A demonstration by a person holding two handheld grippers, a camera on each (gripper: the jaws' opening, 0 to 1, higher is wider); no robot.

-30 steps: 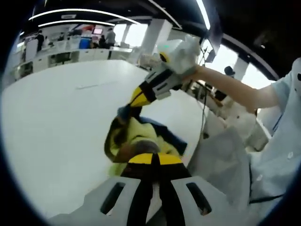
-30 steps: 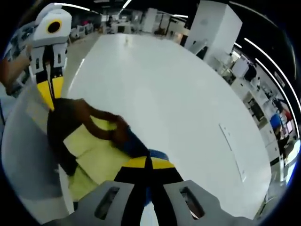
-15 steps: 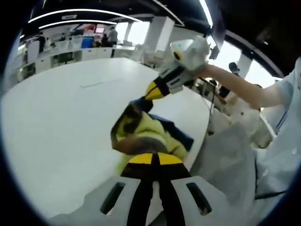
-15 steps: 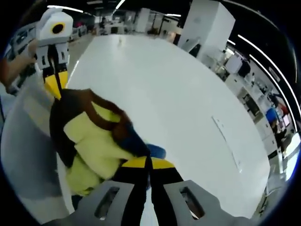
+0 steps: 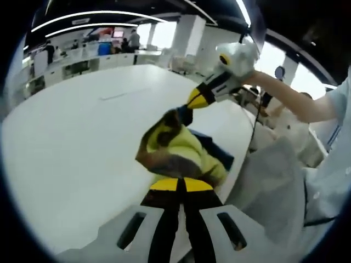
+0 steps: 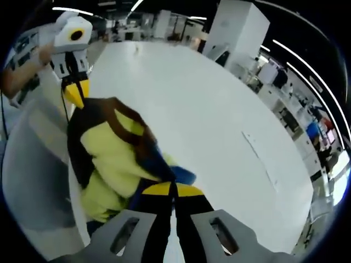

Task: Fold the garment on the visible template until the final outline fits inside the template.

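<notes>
Left gripper view: my left gripper and right gripper, at one o'clock, both clamp the garment; I should lift evenly, keeping it taut.

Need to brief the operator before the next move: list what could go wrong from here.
1. The bunched yellow, brown and blue garment hangs between the left gripper and right gripper, so a layer could slip out.
2. It is held near the white table edge and could drop off.

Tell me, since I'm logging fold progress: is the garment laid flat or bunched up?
Bunched up. The garment hangs in crumpled folds between the left gripper and right gripper, both shut on it, above the white table.
</notes>
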